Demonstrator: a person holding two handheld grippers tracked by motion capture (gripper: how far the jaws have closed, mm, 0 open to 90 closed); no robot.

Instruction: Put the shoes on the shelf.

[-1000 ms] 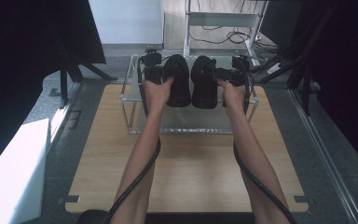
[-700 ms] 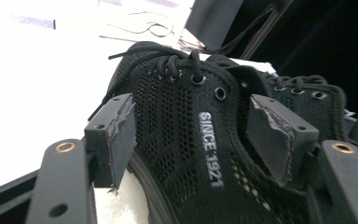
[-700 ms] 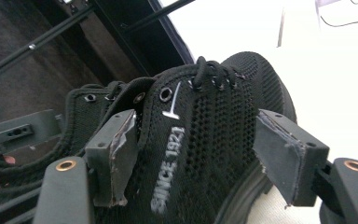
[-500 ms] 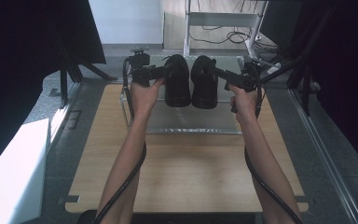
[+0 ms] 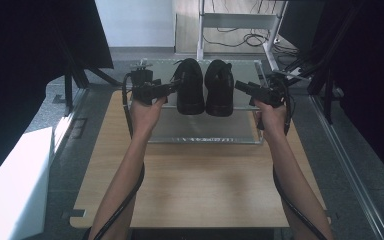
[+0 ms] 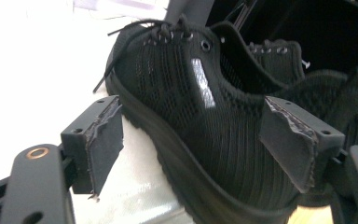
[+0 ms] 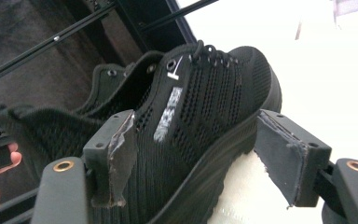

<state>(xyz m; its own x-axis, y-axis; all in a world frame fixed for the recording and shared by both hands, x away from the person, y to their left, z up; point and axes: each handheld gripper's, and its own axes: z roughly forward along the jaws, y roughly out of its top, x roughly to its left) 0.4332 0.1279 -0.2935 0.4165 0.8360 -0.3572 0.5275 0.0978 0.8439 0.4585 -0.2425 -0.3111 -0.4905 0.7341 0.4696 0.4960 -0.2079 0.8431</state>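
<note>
Both grippers are off the shoes now! The left gripper (image 5: pixel 172 88) has slid out to nine o'clock of the left shoe (image 5: pixel 190 86), its jaws just opening, spread with nothing pinched; the right gripper (image 5: pixel 240 86) sits at three o'clock of the right shoe (image 5: pixel 219 87), jaws likewise apart and empty. A second ago both hands were on the pair. The shoes stand side by side on the clear rack (image 5: pixel 205 131) at the counter's (image 5: pixel 200 185) far edge, so the placing looks done.

place: lab | signs: black curtains (image 5: pixel 40 40); metal frame (image 5: pixel 240 20); floor cables (image 5: pixel 240 37)
</note>
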